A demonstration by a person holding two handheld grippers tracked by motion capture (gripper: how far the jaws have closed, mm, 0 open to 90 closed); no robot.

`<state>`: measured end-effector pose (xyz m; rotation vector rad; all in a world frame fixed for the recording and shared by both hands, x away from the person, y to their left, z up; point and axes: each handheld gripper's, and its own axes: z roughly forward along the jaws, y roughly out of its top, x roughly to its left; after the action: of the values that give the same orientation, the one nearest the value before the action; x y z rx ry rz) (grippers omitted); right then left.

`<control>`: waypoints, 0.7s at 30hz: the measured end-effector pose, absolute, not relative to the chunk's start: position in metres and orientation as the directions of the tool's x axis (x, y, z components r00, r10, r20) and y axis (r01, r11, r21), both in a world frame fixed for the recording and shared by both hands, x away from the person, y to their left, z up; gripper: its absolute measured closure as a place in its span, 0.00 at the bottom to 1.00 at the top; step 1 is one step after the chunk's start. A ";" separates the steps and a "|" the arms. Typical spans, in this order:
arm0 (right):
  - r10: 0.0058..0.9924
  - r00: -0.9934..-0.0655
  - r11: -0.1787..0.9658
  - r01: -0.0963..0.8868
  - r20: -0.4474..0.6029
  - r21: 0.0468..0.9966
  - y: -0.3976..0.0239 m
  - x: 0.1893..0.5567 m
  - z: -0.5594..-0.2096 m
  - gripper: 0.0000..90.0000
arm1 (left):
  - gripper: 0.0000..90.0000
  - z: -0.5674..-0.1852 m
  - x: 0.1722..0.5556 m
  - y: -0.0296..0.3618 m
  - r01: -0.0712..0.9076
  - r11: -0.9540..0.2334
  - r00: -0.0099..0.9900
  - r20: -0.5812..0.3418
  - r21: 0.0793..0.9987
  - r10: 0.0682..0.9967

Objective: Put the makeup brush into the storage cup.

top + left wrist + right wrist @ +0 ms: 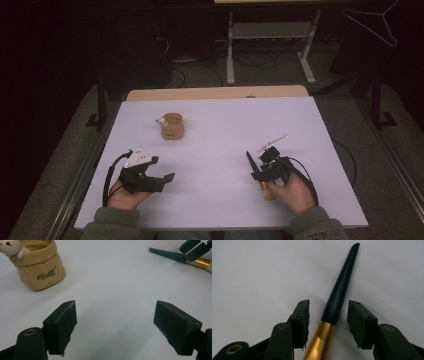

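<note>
A tool with a dark tapered handle (340,287) and a gold band (322,338) lies on the white table (225,125). My right gripper (328,315) is open, one jaw on each side of the handle with a gap on both sides. In the high view the right gripper (260,172) sits over the tool (251,162) at the front right. My left gripper (162,181) rests open at the front left, with bare table between its jaws (115,327). A tan fabric pouch (40,267) with a small white bear (11,247) on its rim stands further back.
The tool (170,255) and the right gripper's jaws show at the top right of the left gripper view. Behind the white table are a wooden table edge (215,93), a metal frame (270,30), floor cables and a wire hanger (375,22).
</note>
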<state>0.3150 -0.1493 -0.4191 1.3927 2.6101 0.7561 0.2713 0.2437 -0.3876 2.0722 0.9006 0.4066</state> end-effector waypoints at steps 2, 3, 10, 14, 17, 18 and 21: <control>0.804 -0.577 0.462 0.759 0.145 0.459 -0.150 0.316 -0.420 0.59 | 0.20 -0.387 0.272 0.244 0.454 -0.417 0.696 -0.021 0.787 0.718; 0.805 -0.577 0.463 0.758 0.140 0.460 -0.150 0.317 -0.421 0.61 | 0.20 -0.387 0.273 0.245 0.443 -0.431 0.703 -0.007 0.786 0.711; 0.811 -0.572 0.467 0.759 0.123 0.453 -0.148 0.318 -0.422 0.65 | 0.20 -0.388 0.272 0.243 0.455 -0.413 0.695 -0.025 0.789 0.718; 0.818 -0.564 0.472 0.768 0.111 0.433 -0.143 0.318 -0.424 0.69 | 0.20 -0.388 0.272 0.244 0.454 -0.421 0.698 -0.019 0.785 0.716; 0.814 -0.575 0.494 0.759 0.080 0.425 -0.139 0.317 -0.426 0.72 | 0.20 -0.388 0.272 0.244 0.453 -0.423 0.699 -0.018 0.784 0.715; 0.815 -0.576 0.499 0.756 0.068 0.424 -0.137 0.317 -0.426 0.72 | 0.20 -0.388 0.272 0.244 0.453 -0.423 0.699 -0.018 0.785 0.715; 0.819 -0.573 0.508 0.751 0.034 0.422 -0.132 0.315 -0.426 0.76 | 0.20 -0.388 0.272 0.244 0.452 -0.426 0.699 -0.015 0.783 0.715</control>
<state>0.3148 -0.1324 -0.4264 1.3538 2.5765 0.5948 0.2722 0.2442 -0.3882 2.0929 0.8891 0.4104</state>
